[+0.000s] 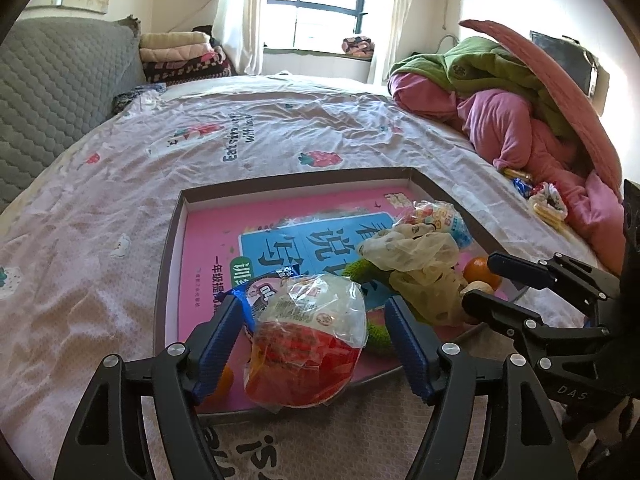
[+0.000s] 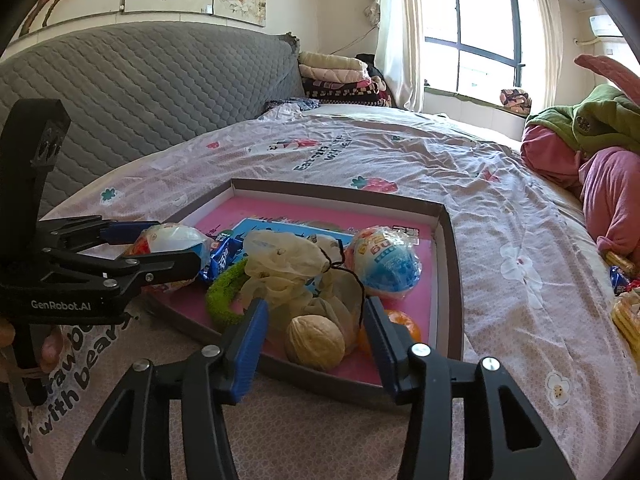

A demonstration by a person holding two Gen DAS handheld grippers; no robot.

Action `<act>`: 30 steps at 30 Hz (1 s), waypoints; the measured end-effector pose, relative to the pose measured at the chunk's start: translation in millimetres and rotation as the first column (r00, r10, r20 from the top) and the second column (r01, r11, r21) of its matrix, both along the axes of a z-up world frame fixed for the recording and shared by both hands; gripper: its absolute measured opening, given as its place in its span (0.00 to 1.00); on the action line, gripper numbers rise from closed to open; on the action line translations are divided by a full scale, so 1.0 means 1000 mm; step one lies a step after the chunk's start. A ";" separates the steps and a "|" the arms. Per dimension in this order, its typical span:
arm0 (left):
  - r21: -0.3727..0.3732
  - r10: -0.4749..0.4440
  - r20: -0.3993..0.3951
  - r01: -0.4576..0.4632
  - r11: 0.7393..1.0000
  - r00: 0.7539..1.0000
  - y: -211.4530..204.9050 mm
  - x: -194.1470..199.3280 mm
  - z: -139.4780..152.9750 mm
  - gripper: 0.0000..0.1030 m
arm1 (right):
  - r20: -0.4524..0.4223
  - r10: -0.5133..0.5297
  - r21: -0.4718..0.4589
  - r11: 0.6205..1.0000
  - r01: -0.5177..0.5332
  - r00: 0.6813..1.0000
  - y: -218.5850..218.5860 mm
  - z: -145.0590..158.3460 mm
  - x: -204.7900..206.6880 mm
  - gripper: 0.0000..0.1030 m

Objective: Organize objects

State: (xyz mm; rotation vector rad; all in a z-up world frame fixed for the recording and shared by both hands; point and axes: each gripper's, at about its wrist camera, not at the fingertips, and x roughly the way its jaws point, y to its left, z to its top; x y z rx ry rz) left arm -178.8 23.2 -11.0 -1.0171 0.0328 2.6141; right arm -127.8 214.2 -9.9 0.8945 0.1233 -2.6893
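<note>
Sunlit bedroom, with a pink strawberry-print bedsheet [image 1: 100,208] covering the bed and one shallow cardboard tray [image 1: 168,240] resting on it.

Nearest in the left wrist view, the left gripper [image 1: 314,344] stood with its two blue pads spread wide on either side of one red-and-white wrapped snack ball [image 1: 308,340]; the pads sat just beside the wrapper, with a gap showing on each side, so the jaws were open. That ball lay at the tray's near edge, at about 6 o'clock, with one blue snack packet [image 1: 248,292] just behind it at 11 o'clock.

In the right wrist view, the right gripper [image 2: 316,336] was likewise parted, with one walnut [image 2: 314,342] lying between its pads and untouched by them. One orange [image 2: 408,326] sat just at 3 o'clock of the walnut. Beyond them lay one cream mesh bag [image 2: 288,264] tied with black string, one green fuzzy ring [image 2: 222,292] at 9 o'clock, and one blue-and-white wrapped ball [image 2: 384,264] at 1 o'clock. All rested on one pink workbook [image 2: 256,208] lining the tray.

Farther off were a grey quilted headboard [image 2: 140,92], a stack of folded blankets [image 2: 340,76], a heap of pink and green bedding [image 1: 500,96], and one window [image 2: 472,32].
</note>
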 end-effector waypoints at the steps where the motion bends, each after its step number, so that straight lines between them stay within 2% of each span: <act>1: 0.000 0.003 0.001 -0.003 1.000 1.000 0.000 0.000 0.001 0.73 | -0.002 -0.003 -0.002 1.000 0.003 1.000 0.001 0.001 0.000 0.49; 7: 0.004 0.006 0.004 -0.006 1.000 1.000 -0.001 0.003 0.005 0.75 | -0.014 -0.012 -0.002 1.000 0.012 1.000 0.003 0.004 0.001 0.50; 14: -0.007 0.031 -0.008 -0.032 0.999 0.999 -0.004 0.007 0.011 0.79 | -0.055 -0.017 -0.024 1.000 0.016 0.998 0.006 0.012 0.006 0.57; 23: -0.009 0.069 -0.013 -0.069 0.998 0.998 -0.009 0.015 0.016 0.79 | -0.061 -0.019 -0.040 0.999 0.016 0.998 0.008 0.017 0.013 0.60; 28: -0.013 0.087 -0.010 -0.088 0.996 0.996 -0.013 0.021 0.018 0.79 | -0.068 -0.033 -0.049 0.998 0.030 0.997 0.010 0.021 0.017 0.67; 30: -0.021 0.092 -0.011 -0.092 0.996 0.996 -0.012 0.024 0.019 0.79 | -0.074 -0.038 -0.047 0.998 0.034 0.997 0.009 0.023 0.020 0.75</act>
